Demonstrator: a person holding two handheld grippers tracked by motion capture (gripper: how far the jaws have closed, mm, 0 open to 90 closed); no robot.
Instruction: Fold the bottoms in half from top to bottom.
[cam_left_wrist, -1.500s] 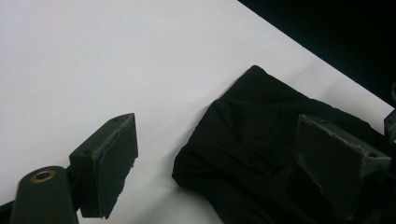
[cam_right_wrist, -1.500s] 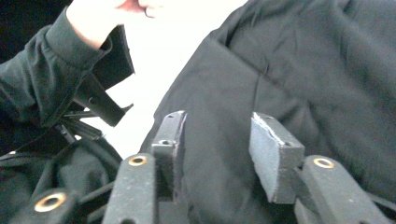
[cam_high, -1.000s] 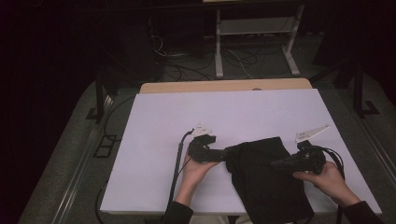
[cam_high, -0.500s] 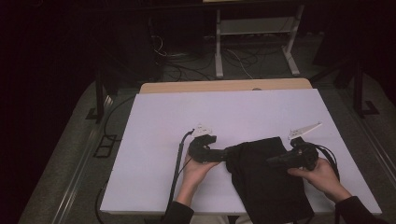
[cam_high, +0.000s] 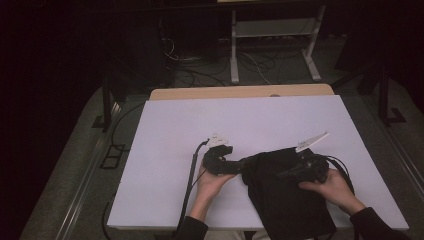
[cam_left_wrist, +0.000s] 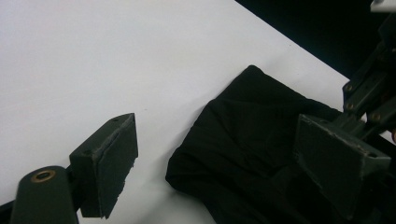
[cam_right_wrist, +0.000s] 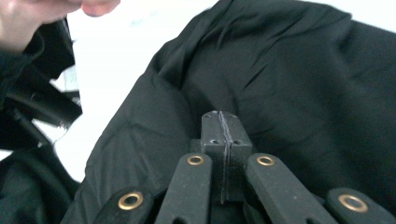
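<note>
The black garment (cam_right_wrist: 299, 84) is matt woven cloth, soft and creased into fine folds. The worktop (cam_high: 260, 125) has a smooth, pale, matt sheet over it, with a bare strip of light wood (cam_high: 240, 93) at its far edge. The left claw (cam_left_wrist: 219, 163) has matt dark plastic pads with rough, chipped edges. The right claw (cam_right_wrist: 225, 128) has the same dull plastic, with shiny brass-coloured rivets in its links.

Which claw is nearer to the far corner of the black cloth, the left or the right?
Right. The right claw, jaws shut, lies over the black cloth just below its far corner. The left claw, jaws open, sits at the cloth's left edge, farther from that corner.
</note>
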